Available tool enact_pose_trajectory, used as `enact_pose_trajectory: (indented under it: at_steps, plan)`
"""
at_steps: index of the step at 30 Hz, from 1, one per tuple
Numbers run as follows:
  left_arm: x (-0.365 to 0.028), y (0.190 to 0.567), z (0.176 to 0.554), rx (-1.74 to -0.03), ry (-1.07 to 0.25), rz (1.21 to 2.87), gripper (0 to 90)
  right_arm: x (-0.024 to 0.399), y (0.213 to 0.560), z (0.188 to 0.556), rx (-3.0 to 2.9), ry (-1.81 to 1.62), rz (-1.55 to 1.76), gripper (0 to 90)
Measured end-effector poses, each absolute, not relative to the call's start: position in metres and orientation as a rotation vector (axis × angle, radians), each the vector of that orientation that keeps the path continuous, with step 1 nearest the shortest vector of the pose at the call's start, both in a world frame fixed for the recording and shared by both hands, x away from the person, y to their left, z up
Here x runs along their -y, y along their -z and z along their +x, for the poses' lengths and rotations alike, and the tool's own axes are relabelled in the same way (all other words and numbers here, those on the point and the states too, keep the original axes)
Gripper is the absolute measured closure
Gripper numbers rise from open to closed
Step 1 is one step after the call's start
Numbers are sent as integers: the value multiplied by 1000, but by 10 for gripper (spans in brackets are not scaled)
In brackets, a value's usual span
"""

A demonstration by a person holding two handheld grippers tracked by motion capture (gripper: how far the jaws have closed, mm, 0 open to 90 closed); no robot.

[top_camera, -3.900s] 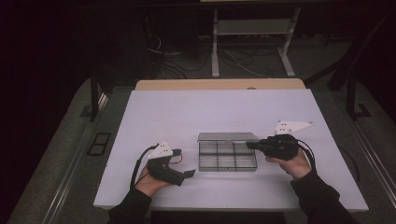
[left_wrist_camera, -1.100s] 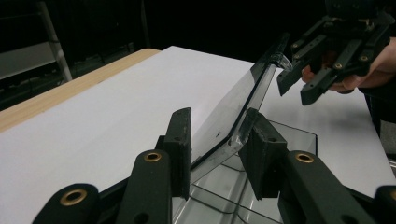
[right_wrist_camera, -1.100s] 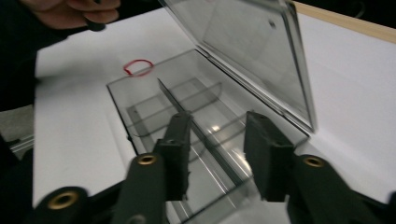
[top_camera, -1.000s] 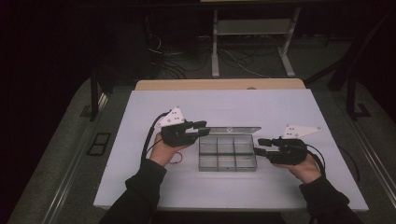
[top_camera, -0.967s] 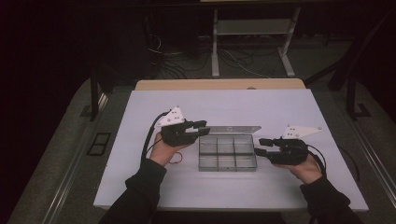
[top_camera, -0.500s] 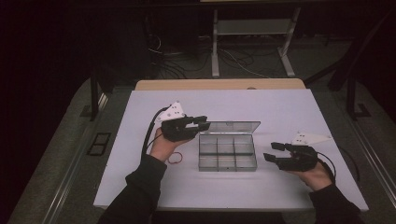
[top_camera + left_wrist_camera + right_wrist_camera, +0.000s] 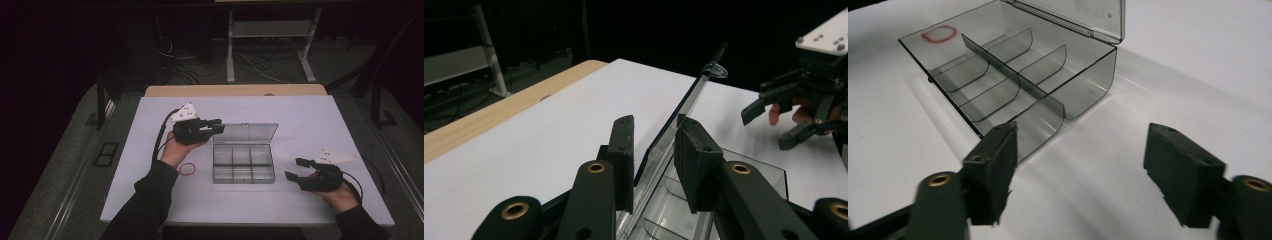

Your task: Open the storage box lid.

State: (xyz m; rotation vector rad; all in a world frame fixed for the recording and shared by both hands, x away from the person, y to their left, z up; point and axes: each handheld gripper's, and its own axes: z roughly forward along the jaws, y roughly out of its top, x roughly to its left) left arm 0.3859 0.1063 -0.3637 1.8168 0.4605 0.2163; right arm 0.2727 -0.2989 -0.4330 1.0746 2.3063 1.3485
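Note:
A clear plastic compartment box (image 7: 243,164) sits mid-table with its lid (image 7: 246,133) swung up and back. My left gripper (image 7: 218,127) is at the lid's left end. In the left gripper view the lid (image 7: 689,102) runs between the jaws of the left gripper (image 7: 654,135) and leans on one pad (image 7: 691,155), with a gap at the other; these jaws have just been closing. To the right of the box my right gripper (image 7: 295,169) stands open with nothing in it, its jaws having just been opening. The right gripper view looks past the right gripper (image 7: 1083,170) into the empty box (image 7: 1013,85).
A red rubber band (image 7: 187,169) lies on the white tabletop (image 7: 300,115) left of the box, by the left wrist. A wooden edge (image 7: 235,90) borders the table's far side. Dark floor, cables and a metal stand lie beyond it.
The lid has swung from raised to fully open. My right gripper has drawn away from the box, right and toward the near edge, and its jaws have spread. The left hand has hardly moved.

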Motion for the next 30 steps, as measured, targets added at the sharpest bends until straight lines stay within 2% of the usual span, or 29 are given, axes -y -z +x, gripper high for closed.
enact_pose_trajectory:
  at_steps: [9,30]
  plan:
    - [-107,362,398,-470,-213,1827,718,296,441,269,-2288,-1333,1108,221]
    - [-104,364,423,-518,-218,1821,729,294,445,265,-2290,-1328,1115,222]
